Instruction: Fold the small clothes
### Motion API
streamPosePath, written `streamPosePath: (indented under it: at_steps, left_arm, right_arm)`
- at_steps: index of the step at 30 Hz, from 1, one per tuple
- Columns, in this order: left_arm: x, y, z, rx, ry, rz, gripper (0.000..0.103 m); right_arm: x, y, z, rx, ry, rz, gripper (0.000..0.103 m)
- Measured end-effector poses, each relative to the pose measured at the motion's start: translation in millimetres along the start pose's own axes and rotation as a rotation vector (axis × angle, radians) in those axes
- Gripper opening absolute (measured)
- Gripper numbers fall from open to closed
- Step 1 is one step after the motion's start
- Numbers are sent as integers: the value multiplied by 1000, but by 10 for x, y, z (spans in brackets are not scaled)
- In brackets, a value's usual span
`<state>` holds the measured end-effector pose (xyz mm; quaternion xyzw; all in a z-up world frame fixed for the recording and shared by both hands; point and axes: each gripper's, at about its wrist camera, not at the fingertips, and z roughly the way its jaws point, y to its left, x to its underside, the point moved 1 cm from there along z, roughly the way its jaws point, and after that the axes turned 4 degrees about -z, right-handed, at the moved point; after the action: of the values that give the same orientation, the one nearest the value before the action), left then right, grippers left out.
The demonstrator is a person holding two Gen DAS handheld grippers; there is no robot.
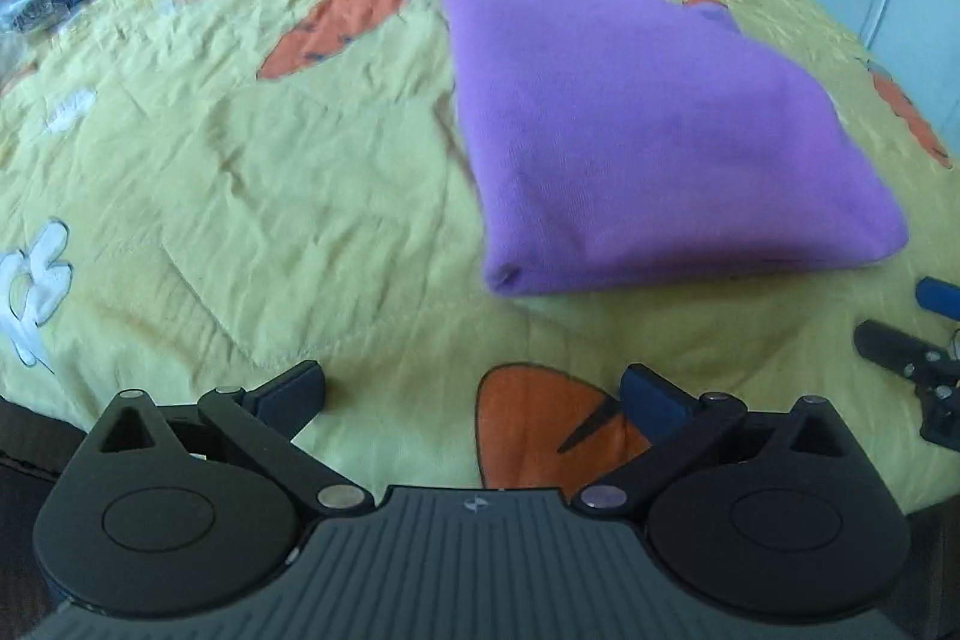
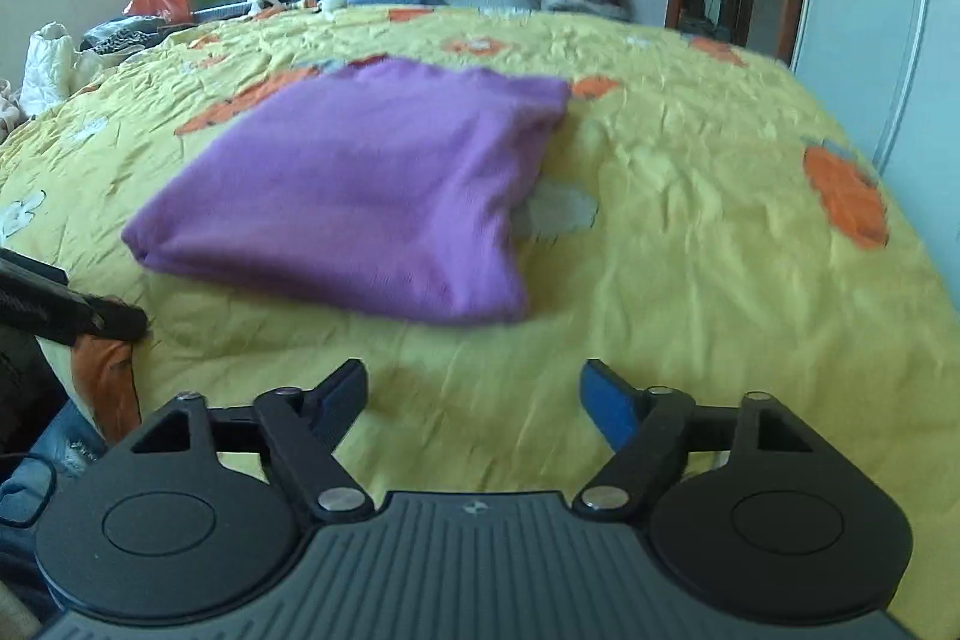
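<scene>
Judging the fold finished, I see both jaws wide and empty; purple garment [image 1: 660,130] lies ahead of my left hand-held gripper [image 1: 474,391] and right hand-held gripper [image 2: 474,394]; next needs another piece.

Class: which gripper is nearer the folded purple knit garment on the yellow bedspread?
Right, slightly. The right gripper faces the folded purple knit garment from its right; the left gripper sits back, off its left corner. Both open, empty.
</scene>
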<state>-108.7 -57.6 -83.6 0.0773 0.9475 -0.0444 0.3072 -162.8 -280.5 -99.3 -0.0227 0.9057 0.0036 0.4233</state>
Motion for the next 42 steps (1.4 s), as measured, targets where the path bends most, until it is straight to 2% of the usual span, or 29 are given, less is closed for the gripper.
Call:
streamPosePath:
  at_steps: [2, 3, 5, 7, 9, 13, 18, 21, 27, 42]
  left_arm:
    - [-10, -5, 13, -12, 2, -19, 103]
    - [-18, -5, 23, -16, 0, -27, 103]
    - [-48, 1, 44, -25, 2, -44, 103]
    - [-57, -16, 54, -34, -2, -50, 103]
    - [-36, -41, 40, -44, -12, -62, 103]
    - [3, -61, 15, -50, -45, -82, 103]
    - [71, -102, 7, -71, -102, -94, 103]
    - [46, -112, 19, -79, -101, -100, 103]
    - [28, -107, 30, -76, -99, -95, 103]
    - [38, -156, 42, -51, -100, -60, 103]
  right_arm:
    - [-9, 56, 57, 8, -7, 18, 101]
    - [-19, 105, 93, 11, -9, 10, 103]
    - [-60, 193, 164, 43, -17, -9, 103]
    - [-96, 228, 203, 64, -23, 36, 103]
    - [-166, 284, 248, 100, 16, 19, 103]
    - [-169, 225, 252, 69, 28, 42, 103]
    - [-112, 265, 232, 81, 1, 31, 103]
    - [-114, 281, 230, 91, 1, 40, 103]
    - [-12, 317, 200, 110, -63, 49, 103]
    - [3, 568, 115, 66, -18, 6, 103]
